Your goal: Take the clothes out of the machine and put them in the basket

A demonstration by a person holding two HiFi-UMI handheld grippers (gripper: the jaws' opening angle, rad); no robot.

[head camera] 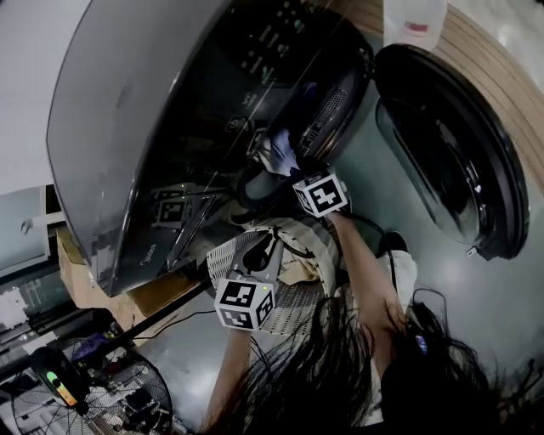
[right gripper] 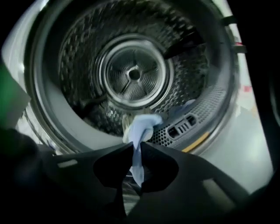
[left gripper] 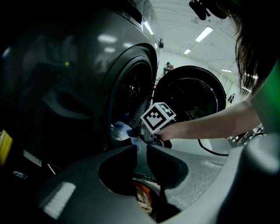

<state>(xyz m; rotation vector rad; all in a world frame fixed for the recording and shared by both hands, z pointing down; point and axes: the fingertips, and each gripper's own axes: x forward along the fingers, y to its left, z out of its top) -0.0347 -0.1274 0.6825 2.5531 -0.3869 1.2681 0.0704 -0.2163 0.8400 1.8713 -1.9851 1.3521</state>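
The dark grey washing machine (head camera: 153, 110) stands with its round door (head camera: 450, 144) swung open to the right. My right gripper (head camera: 293, 170) is at the drum mouth, shut on a pale blue cloth (head camera: 283, 151). In the right gripper view that cloth (right gripper: 142, 124) hangs pinched at the right gripper (right gripper: 136, 146), in front of the steel drum (right gripper: 133, 74). My left gripper (head camera: 265, 246) hovers over the white perforated basket (head camera: 297, 306). In its own view the left gripper (left gripper: 141, 146) has its jaws nearly together and grips nothing I can see. Clothes (left gripper: 142, 192) lie in the basket below it.
A wire fan (head camera: 76, 399) and cardboard (head camera: 144, 297) sit low at the left of the machine. A white container (head camera: 414, 21) stands on the wooden strip at the top. A black cable (head camera: 374, 225) runs over the floor by the person's foot.
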